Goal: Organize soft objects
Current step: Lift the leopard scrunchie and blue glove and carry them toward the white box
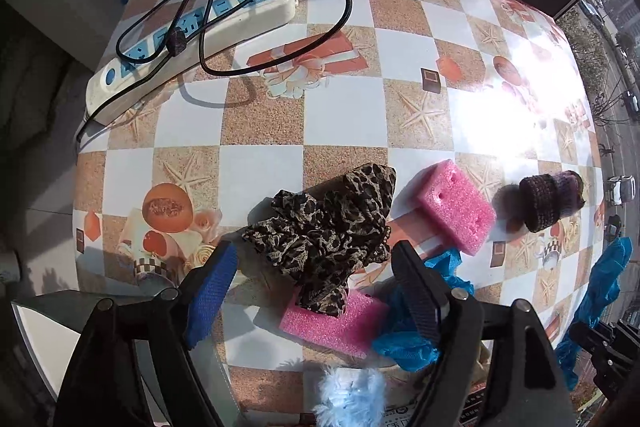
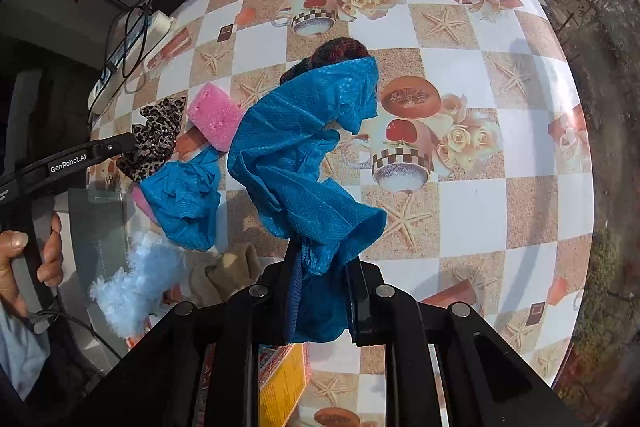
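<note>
Checkered table (image 1: 344, 115): power strip (image 1: 192, 39), pink foam (image 1: 456, 207), leopard cloth (image 1: 332, 227).

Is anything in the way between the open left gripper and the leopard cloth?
No. The left gripper is open and the leopard cloth lies right ahead between its fingers, with only bare table between them.

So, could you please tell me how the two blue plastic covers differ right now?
The long blue cover is pinched in the right tool and hangs stretched out above the table; the crumpled blue cover lies loose on the table, untouched. The held one looks unfolded and larger, while the other is bunched into a heap beside the pink foam block. Both are the same thin, textured blue plastic.
</note>
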A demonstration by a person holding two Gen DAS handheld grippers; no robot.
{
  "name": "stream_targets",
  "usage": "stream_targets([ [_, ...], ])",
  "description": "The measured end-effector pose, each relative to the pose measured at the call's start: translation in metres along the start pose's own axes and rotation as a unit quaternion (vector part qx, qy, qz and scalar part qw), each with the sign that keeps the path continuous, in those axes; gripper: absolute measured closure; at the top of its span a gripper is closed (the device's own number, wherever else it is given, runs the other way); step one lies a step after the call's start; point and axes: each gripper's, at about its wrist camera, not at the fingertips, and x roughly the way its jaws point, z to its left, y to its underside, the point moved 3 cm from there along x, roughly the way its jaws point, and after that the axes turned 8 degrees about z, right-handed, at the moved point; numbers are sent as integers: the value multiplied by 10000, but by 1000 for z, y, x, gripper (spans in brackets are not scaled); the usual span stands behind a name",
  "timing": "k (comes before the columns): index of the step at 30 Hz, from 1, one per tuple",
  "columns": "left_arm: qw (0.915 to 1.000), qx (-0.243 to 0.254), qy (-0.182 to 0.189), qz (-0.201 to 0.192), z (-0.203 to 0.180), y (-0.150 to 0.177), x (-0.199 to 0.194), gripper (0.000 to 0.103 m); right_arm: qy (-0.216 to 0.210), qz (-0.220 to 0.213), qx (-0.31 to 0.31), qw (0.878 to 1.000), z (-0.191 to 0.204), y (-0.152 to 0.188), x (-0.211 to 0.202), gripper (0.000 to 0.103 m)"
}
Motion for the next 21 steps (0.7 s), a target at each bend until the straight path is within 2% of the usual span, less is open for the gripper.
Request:
stream_targets([
  [2, 9996, 104, 39, 242, -3, -4, 12, 21, -34, 33, -1, 10000, 0, 4, 0, 83],
  [5, 9984, 288, -197, 451, -11, -9, 32, 19, -49, 61, -18, 10000, -1, 7, -1, 83],
  [7, 9983, 332, -18, 483, -17, -13, 40, 16, -59, 60, -39, 10000, -1, 8, -2, 83],
  [9, 9975, 428, -75, 565, -24, -16, 45, 17, -67, 46, -64, 9999, 0, 10, -6, 83],
  [10, 9967, 535, -137, 602, -29, -16, 47, 23, -72, 29, -73, 9999, 0, 10, -8, 83],
  [13, 9929, 852, -320, 763, -42, -11, 53, 54, -120, 9, -77, 9999, 1, 12, -12, 83],
  [14, 9921, 912, -438, 736, -44, -9, 54, 56, -132, -1, -75, 9999, 0, 13, -14, 83],
  [16, 9933, 912, -449, 558, -44, -6, 49, 61, -162, -40, -71, 9998, 1, 12, -17, 83],
  [18, 9952, 865, -368, 258, -43, -1, 33, 62, -192, -98, -67, 9997, 2, 12, -22, 83],
  [21, 9945, 899, -497, -193, -44, 10, 3, 62, -197, -183, -143, 9995, 6, 14, -29, 83],
])
